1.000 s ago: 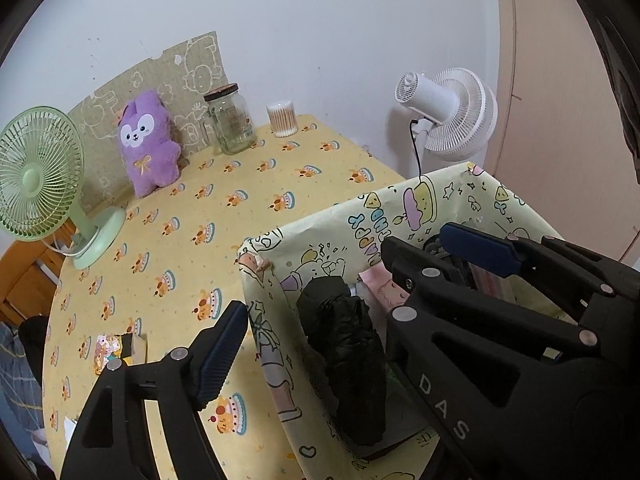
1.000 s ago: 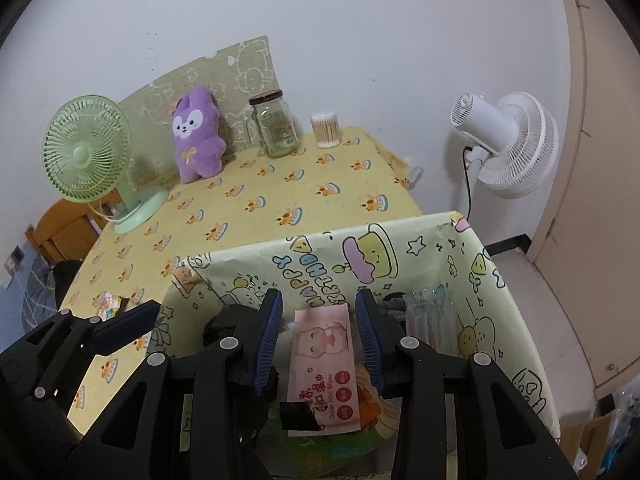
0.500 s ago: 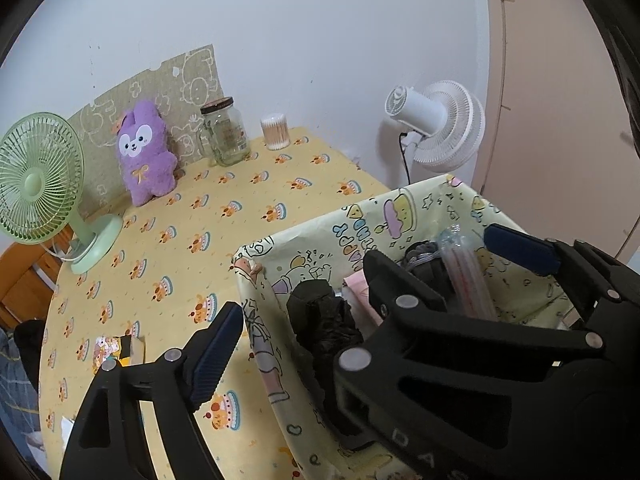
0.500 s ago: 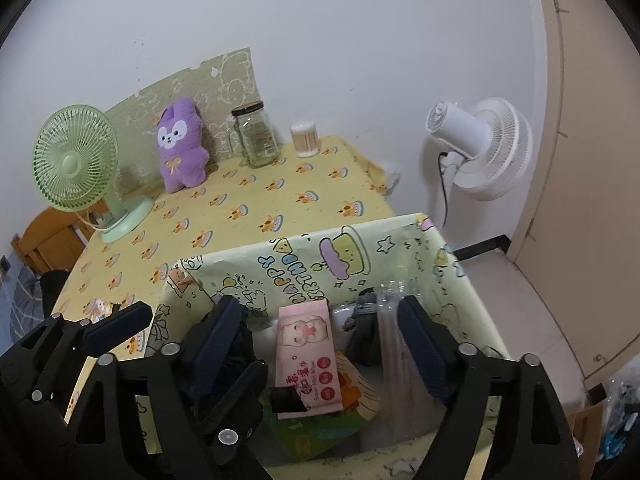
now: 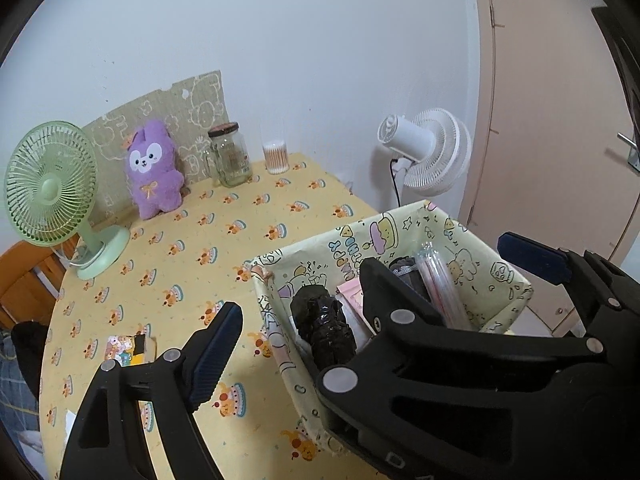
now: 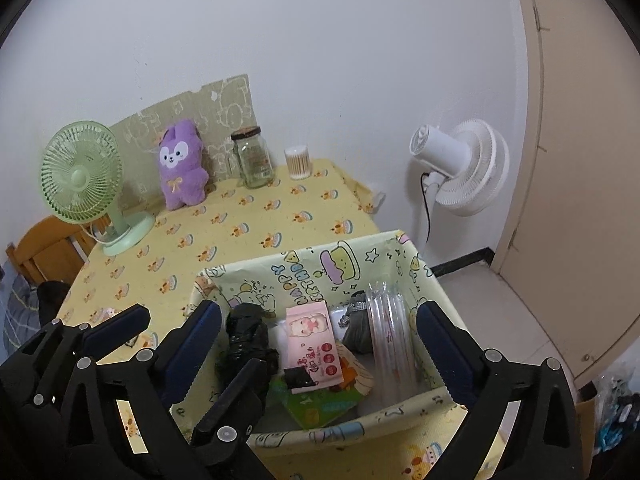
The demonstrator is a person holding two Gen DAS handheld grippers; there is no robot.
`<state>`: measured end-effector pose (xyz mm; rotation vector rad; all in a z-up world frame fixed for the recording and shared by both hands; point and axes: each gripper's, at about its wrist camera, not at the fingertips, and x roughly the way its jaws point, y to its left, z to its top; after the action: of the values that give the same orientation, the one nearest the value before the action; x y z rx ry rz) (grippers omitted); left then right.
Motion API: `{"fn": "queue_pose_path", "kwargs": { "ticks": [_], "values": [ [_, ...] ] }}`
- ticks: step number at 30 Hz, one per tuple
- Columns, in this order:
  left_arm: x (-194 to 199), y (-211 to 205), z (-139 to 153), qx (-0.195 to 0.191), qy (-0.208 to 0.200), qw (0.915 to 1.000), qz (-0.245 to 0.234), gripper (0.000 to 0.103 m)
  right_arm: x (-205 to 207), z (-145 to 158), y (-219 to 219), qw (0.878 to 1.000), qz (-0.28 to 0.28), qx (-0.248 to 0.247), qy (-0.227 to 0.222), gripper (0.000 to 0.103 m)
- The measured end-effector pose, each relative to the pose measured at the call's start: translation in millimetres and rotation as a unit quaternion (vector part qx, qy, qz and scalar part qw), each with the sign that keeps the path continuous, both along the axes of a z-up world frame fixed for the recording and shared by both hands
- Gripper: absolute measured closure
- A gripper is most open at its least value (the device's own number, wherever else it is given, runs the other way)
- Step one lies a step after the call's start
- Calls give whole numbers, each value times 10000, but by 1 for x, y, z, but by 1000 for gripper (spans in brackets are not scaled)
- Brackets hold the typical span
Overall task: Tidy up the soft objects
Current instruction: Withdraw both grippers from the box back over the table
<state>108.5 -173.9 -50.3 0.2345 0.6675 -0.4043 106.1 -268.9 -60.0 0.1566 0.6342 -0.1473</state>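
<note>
table point(image 6: 256, 216): covered with a yellow cloth with little cakes on it. It carries all the things below.
box point(image 6: 320, 266): soft yellow cloth box with cartoon drawings, at the near right corner of the table. The top is open.
white fan point(image 6: 460, 166): off the table, past its right edge, by the wall.
green fan point(image 6: 82, 178): stands at the far left corner of the table.
right tongs point(image 6: 320, 326): over the box, spread wide apart. The jaws have just been opening. Nothing is pinched between them. The pink pack lies in the box under the gap.
left tongs point(image 6: 116, 326): near the left side of the box, jaws apart, holding nothing.
plush point(image 6: 180, 166): purple bunny, sits up at the far edge of the table, against a board on the wall.
jar point(image 6: 253, 162): glass, at the far edge, just right of the plush.
black bag point(image 6: 244, 338): crumpled, in the left part of the box.
pink pack point(image 6: 314, 342): wipes, in the middle of the box, lying flat.
clear pack point(image 6: 390, 328): long, in the right part of the box.
swab tub point(image 6: 298, 162): at the far edge, right of the jar.
</note>
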Motion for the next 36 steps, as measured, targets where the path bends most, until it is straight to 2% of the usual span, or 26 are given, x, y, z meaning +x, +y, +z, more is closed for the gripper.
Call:
{"fn": "queue_pose_path", "kwargs": {
  "ticks": [17,28,36],
  "values": [
    [-32,24,15,-223,-208,9995,24,16,-33,15,24,9999,-133,16,-76,1],
    [-45,58,25,-411,-344,9985,93,16,-46,28,55,9996,27,-154,-232,1],
    [-51,85,34,-391,-511,9977,196,16,-51,37,84,9988,181,-220,-389,1]
  ]
}}
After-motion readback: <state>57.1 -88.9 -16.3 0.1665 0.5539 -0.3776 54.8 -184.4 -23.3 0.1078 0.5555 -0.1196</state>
